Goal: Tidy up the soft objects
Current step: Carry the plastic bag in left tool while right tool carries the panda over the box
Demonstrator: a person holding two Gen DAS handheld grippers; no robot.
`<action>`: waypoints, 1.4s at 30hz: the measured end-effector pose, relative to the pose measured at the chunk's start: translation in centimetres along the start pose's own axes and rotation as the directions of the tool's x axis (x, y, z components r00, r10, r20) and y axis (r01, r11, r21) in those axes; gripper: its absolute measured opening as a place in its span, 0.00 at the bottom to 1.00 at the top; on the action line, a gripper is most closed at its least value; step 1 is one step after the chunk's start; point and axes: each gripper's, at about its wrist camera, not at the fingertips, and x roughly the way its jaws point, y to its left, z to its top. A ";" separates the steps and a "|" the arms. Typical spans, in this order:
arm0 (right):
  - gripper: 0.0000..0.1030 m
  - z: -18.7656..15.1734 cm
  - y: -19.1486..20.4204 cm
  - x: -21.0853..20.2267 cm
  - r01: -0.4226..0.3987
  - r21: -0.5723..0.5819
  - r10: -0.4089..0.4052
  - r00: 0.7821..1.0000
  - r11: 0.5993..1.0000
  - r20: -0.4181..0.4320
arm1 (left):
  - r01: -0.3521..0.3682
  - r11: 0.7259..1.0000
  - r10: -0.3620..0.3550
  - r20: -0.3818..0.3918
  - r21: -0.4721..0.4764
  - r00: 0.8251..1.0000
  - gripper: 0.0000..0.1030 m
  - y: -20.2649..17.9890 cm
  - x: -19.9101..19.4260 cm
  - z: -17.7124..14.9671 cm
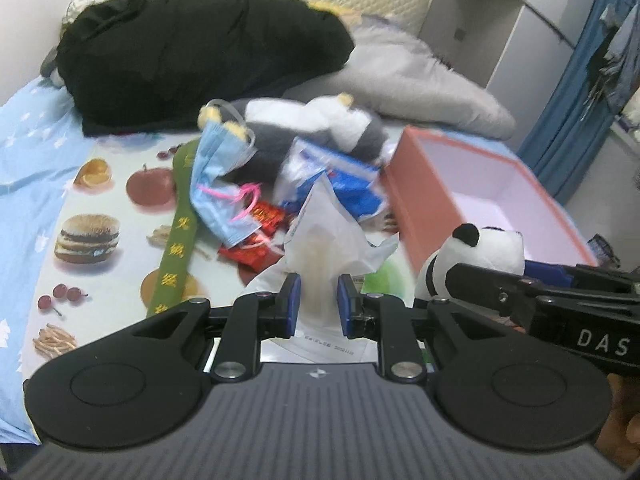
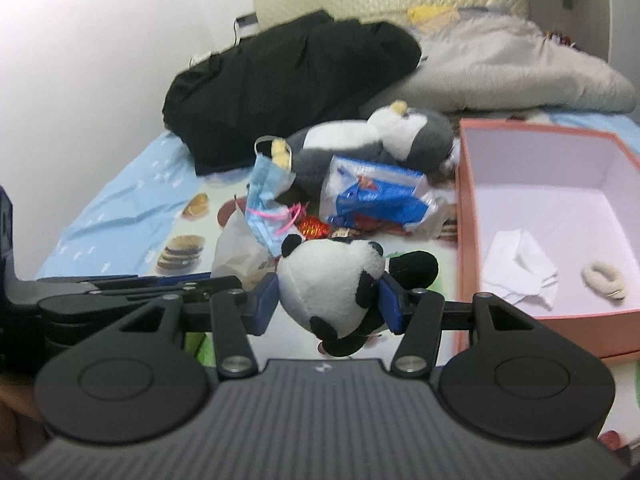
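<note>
Both sets of jaws clamped: right gripper [image 2: 326,300] on panda plush [image 2: 332,284], left gripper [image 1: 318,300] on white bag [image 1: 324,240].

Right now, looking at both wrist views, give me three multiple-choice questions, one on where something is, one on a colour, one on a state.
1. Where does the folded white cloth lie?
A. inside the pink cardboard box
B. on the black coat
C. under the penguin

2. What colour is the crumpled face mask in the pile?
A. green
B. light blue
C. red

3. How is the small black-and-white plush panda held?
A. lying loose on the mat
B. inside the box
C. squeezed in the right tool

Answers: 1 A, it lies on the box floor beside a beige hair tie; 2 B, blue pleats with pink loops; 3 C, both blue pads press its sides.
</note>
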 end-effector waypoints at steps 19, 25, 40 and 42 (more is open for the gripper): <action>0.55 -1.1 -5.3 -10.3 0.152 0.092 -0.164 0.977 0.984 0.139 | 0.191 0.976 -0.196 0.035 0.106 0.980 0.23 -9.9 -3.9 0.4; 0.55 -1.5 -7.7 -11.4 0.200 0.131 -0.219 0.965 0.971 0.148 | 0.244 0.960 -0.246 -0.003 0.139 0.969 0.23 -12.8 -2.1 0.9; 0.55 3.4 -16.5 -7.1 0.263 0.213 -0.288 0.953 0.941 0.095 | 0.346 0.917 -0.334 -0.091 0.200 0.938 0.23 -18.9 7.7 9.7; 0.55 4.1 -17.8 -5.8 0.276 0.217 -0.296 0.953 0.936 0.065 | 0.345 0.916 -0.324 -0.129 0.203 0.937 0.23 -19.6 10.0 10.9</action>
